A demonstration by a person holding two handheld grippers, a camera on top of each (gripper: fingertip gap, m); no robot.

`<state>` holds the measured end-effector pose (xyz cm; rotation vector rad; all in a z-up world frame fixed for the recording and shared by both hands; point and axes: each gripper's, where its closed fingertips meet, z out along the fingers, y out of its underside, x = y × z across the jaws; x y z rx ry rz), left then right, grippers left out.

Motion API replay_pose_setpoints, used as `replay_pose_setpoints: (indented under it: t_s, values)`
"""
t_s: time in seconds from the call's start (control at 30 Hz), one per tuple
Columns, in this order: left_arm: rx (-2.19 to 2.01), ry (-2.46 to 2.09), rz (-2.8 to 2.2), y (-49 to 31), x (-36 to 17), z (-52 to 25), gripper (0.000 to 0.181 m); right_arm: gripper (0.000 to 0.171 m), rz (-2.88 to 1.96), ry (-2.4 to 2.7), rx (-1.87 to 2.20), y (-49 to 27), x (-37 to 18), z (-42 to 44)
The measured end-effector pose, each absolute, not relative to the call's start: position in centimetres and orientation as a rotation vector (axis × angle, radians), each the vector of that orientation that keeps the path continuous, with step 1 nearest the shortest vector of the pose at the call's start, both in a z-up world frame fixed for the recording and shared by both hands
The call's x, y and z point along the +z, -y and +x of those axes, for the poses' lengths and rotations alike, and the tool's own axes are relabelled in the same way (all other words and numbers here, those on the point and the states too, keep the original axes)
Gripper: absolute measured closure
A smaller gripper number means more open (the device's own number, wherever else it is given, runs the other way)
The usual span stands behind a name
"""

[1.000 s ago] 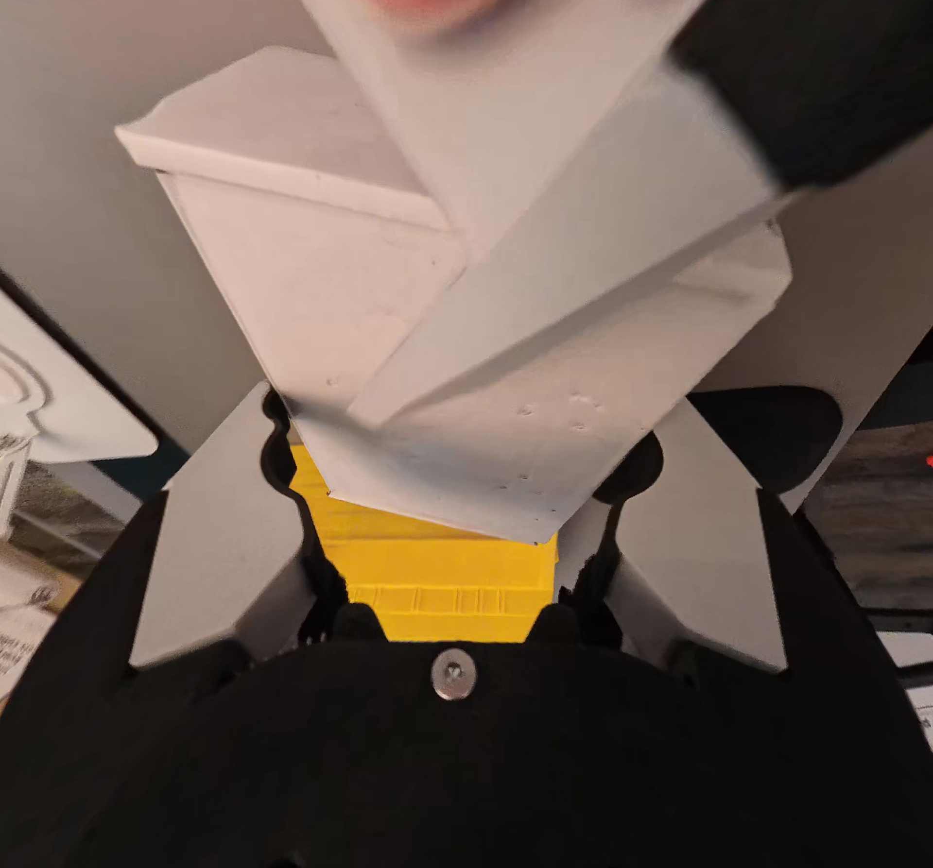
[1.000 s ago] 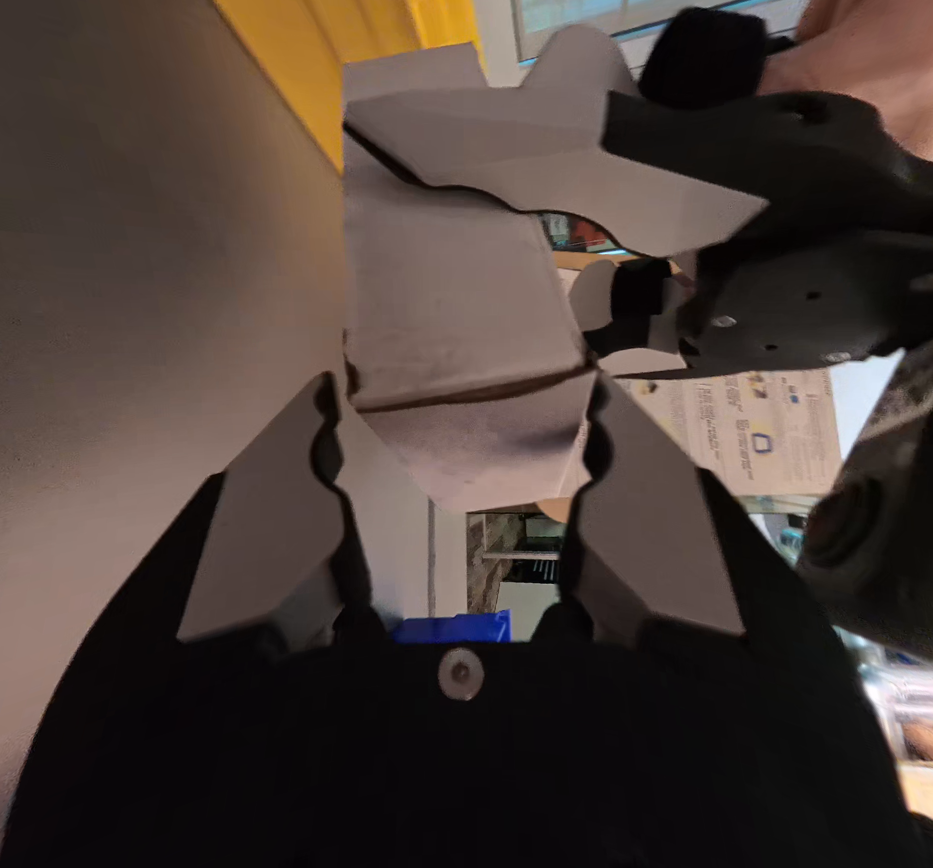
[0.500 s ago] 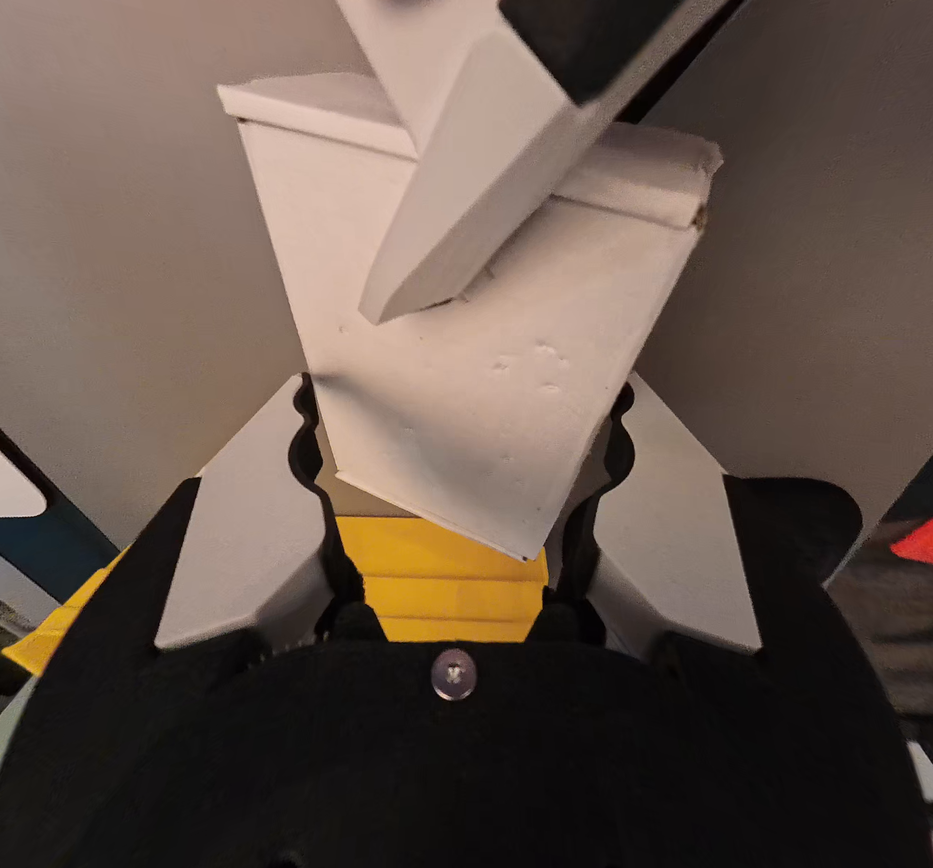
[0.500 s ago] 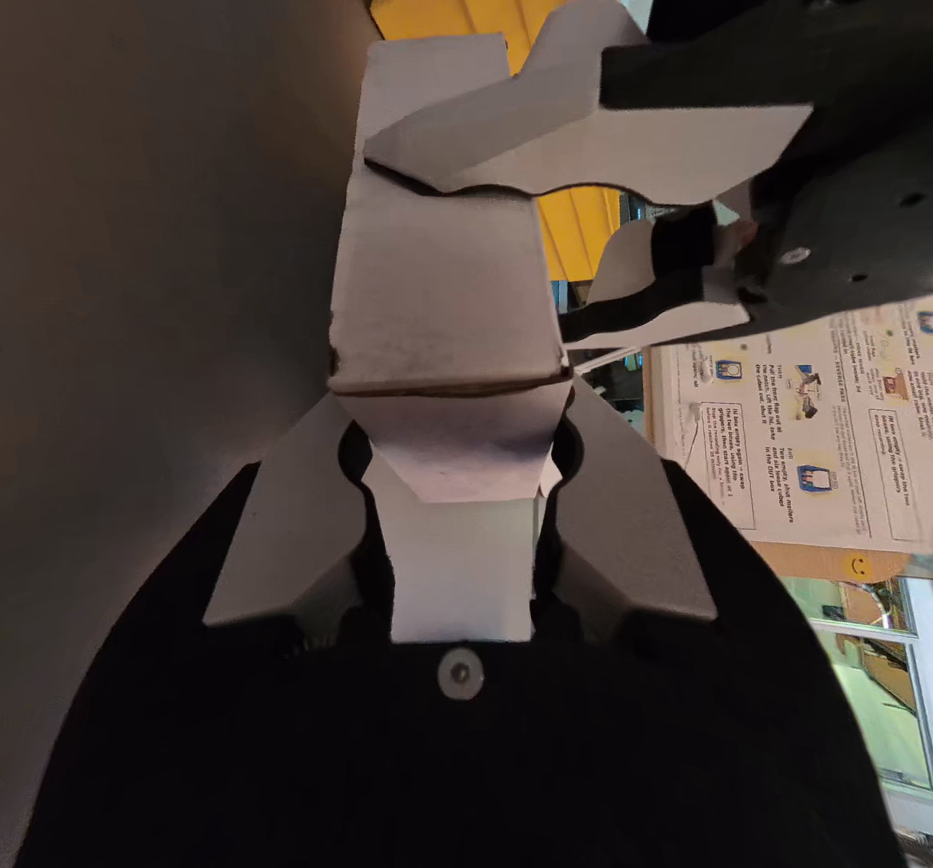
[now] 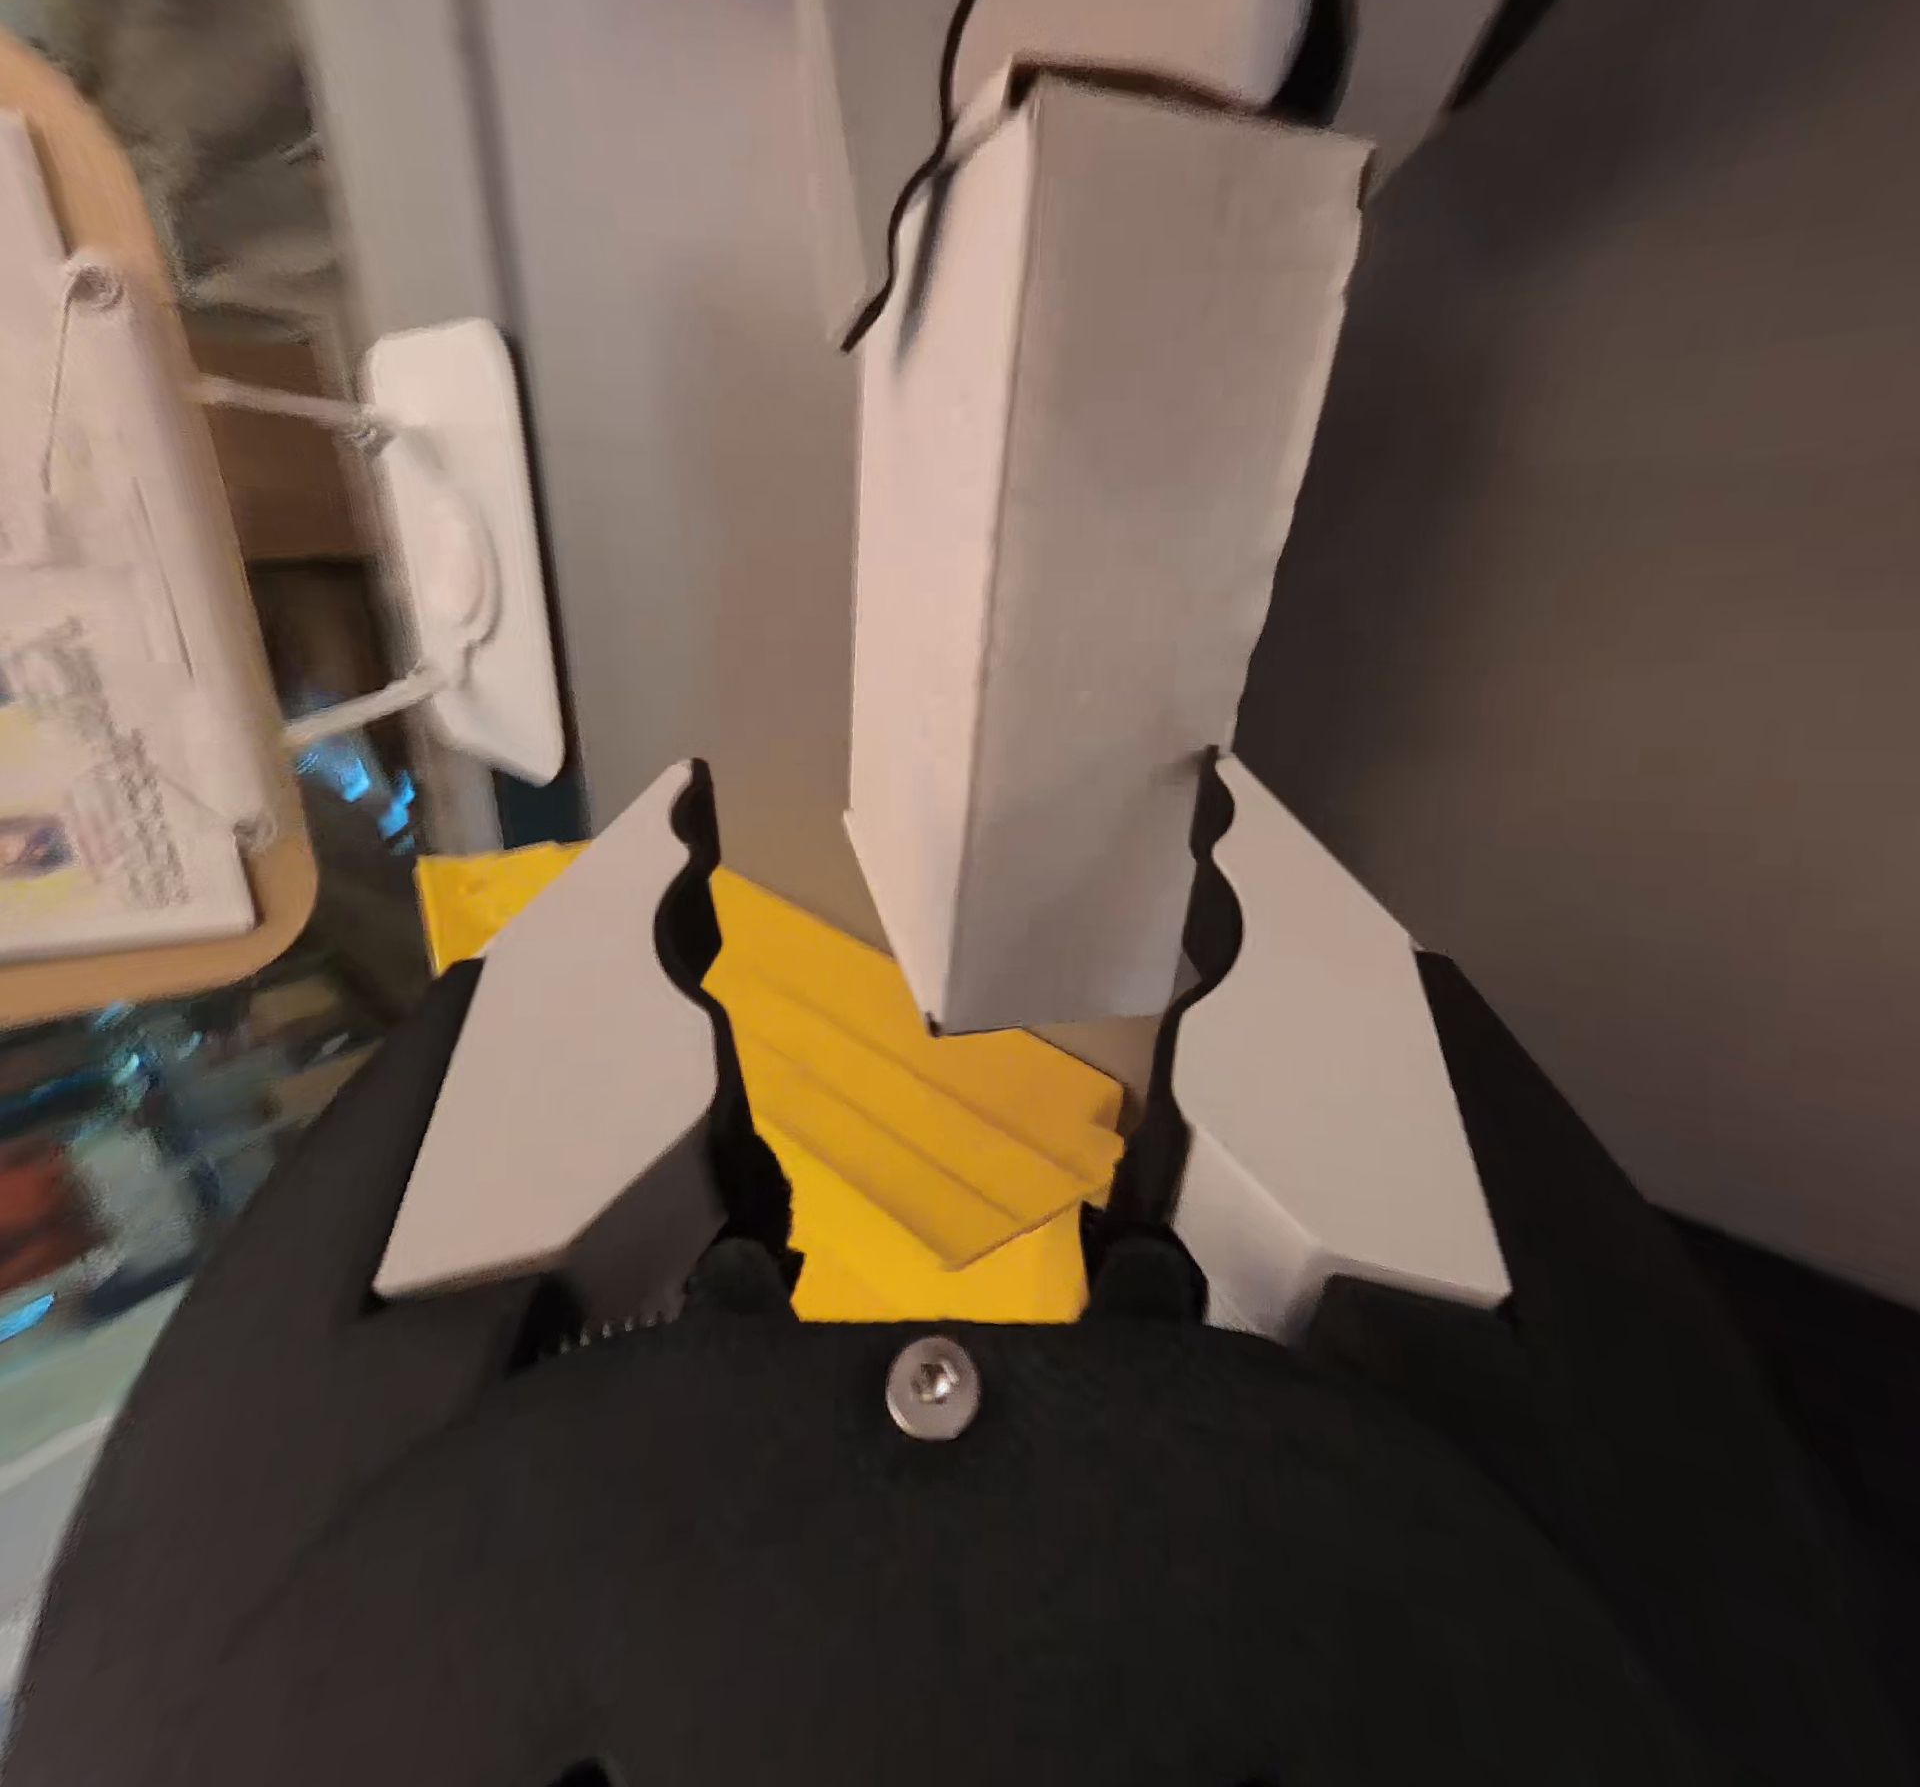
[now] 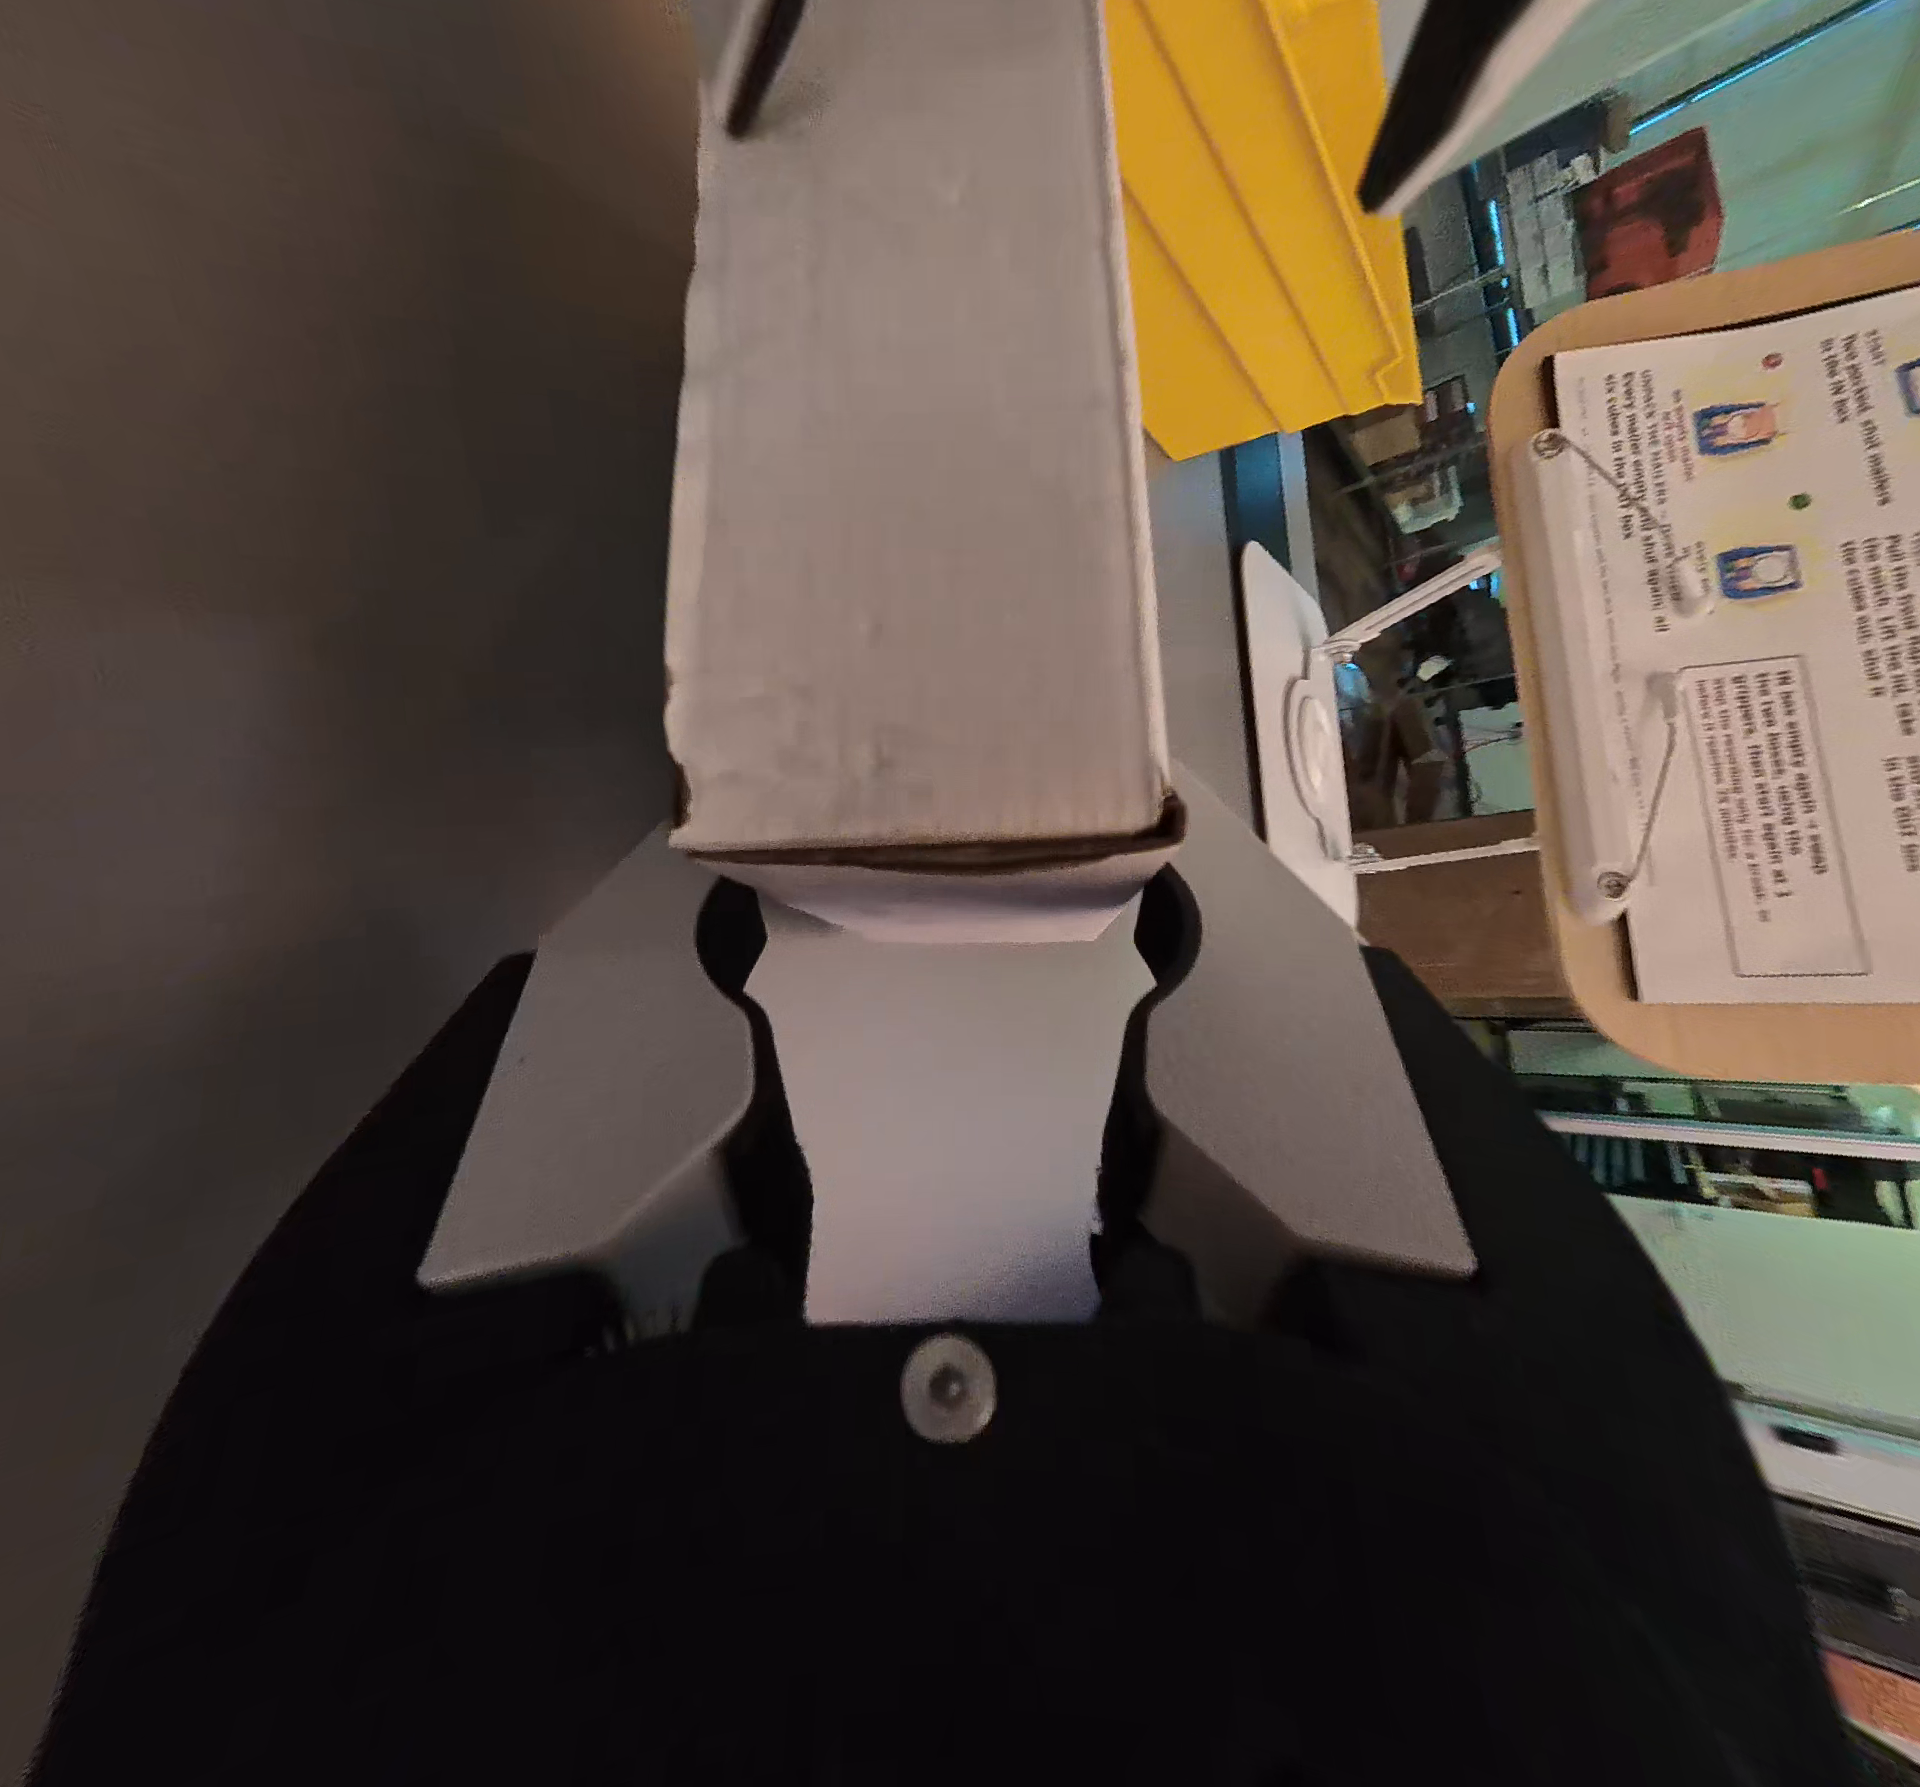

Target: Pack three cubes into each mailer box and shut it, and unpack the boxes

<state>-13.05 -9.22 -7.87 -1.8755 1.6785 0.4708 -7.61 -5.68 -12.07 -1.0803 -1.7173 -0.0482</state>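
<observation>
A closed white mailer box (image 5: 1081, 511) is held in the air over the grey table (image 5: 1621, 594). My right gripper (image 6: 945, 890) is shut on the flap end of the mailer box (image 6: 914, 490); the flap sits between its pads. In the left wrist view the right gripper (image 5: 1081, 2) is at the box's far end. My left gripper (image 5: 951, 787) is open around the other end: its right finger is against the box and its left finger stands apart. One of its fingers (image 6: 1507, 23) shows far off in the right wrist view. No cubes are visible.
A yellow bin (image 5: 914, 1114) stands beyond the box and shows in the right wrist view (image 6: 1247, 179). A wooden board with a printed sheet (image 6: 1714, 646) and a white stand (image 6: 1288, 698) are at the table's edge. The grey tabletop (image 6: 312, 490) fills one side. One gripper's finger ends stand about 9 cm off the other's.
The box has turned, so its narrow side faces the left camera. The right jaws have closed onto its flap end. The left jaws have narrowed around the other end.
</observation>
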Motion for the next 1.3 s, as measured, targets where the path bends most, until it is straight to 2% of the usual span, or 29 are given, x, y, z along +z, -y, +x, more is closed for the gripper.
replay_pose_setpoints:
  t_s: [0.03,0.07,0.17,0.23,0.27,0.47,0.53,1.07,1.23,1.3]
  values:
    - [0.482,-1.651,-1.888,9.4,-8.1,-13.2,0.098,0.1,-1.099,1.71,-0.042,5.5,-12.2,-7.7]
    - [0.452,-1.632,-1.909,9.8,-8.4,-13.1,0.11,0.1,-1.117,1.711,-0.054,5.2,-12.5,-7.6]
    - [0.386,-1.598,-1.91,10.0,-8.6,-12.8,0.105,0.1,-1.174,1.681,0.052,5.4,-12.3,-8.0]
    - [0.369,-1.597,-1.941,10.1,-9.1,-12.9,0.092,0.1,-1.22,1.661,0.123,5.6,-12.1,-8.2]
    - [0.383,-1.595,-1.943,9.9,-9.2,-13.1,0.092,0.1,-1.233,1.653,0.147,5.6,-12.1,-8.2]
    - [0.404,-1.592,-1.933,8.9,-9.7,-13.0,0.102,0.099,-1.26,1.639,0.202,5.6,-12.0,-8.3]
    - [0.426,-1.58,-1.914,8.2,-9.5,-13.1,0.114,0.099,-1.274,1.631,0.225,5.5,-12.0,-8.3]
    - [0.261,-1.629,-2.067,8.7,-9.1,-13.0,0.118,0.099,-1.269,1.638,0.26,5.4,-11.9,-8.3]
    - [0.288,-1.644,-2.071,8.4,-9.1,-13.1,0.115,0.099,-1.311,1.63,0.29,5.3,-11.9,-8.3]
    - [0.283,-1.623,-2.069,8.3,-9.0,-13.1,0.105,0.099,-1.349,1.621,0.322,5.4,-11.9,-8.2]
